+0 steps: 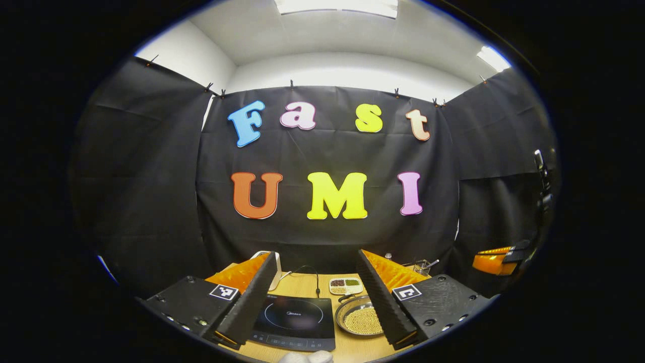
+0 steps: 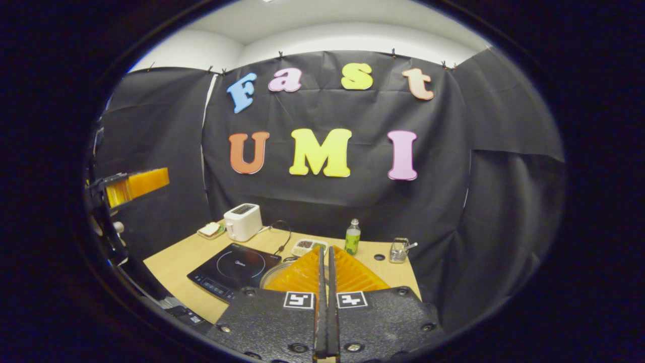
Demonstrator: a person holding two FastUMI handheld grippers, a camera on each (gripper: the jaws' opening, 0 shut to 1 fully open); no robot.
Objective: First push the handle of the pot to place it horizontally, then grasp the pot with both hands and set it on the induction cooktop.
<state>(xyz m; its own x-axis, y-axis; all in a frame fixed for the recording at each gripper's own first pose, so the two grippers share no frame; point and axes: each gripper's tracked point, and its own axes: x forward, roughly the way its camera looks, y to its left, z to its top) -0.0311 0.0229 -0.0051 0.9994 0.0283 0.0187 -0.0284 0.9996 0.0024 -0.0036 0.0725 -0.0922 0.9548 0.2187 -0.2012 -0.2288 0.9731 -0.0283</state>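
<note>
- Nearest the lens in the left gripper view, the left gripper has its two fingers spread wide and empty, held above the table.
- Between those fingers lies the flat black glass induction cooktop, nothing on it.
- At about 3 o'clock from the cooktop, just beside it, sits the round shallow steel pot, filled with small pale beads; part of it is hidden behind the finger, and its handle cannot be made out.
- In the right gripper view, the right gripper has its fingers pressed together on nothing, raised over the light wooden table.
- Beyond its fingers, a sliver of the pot's rim shows beside the cooktop.
- At the table's far edge, toward 11 o'clock, stands a white boxy toaster; at 12 o'clock, a small green plastic bottle.
- Judging from this, nothing is done yet: the handle push, the two-handed grasp and the placing on the cooktop all remain.
</note>
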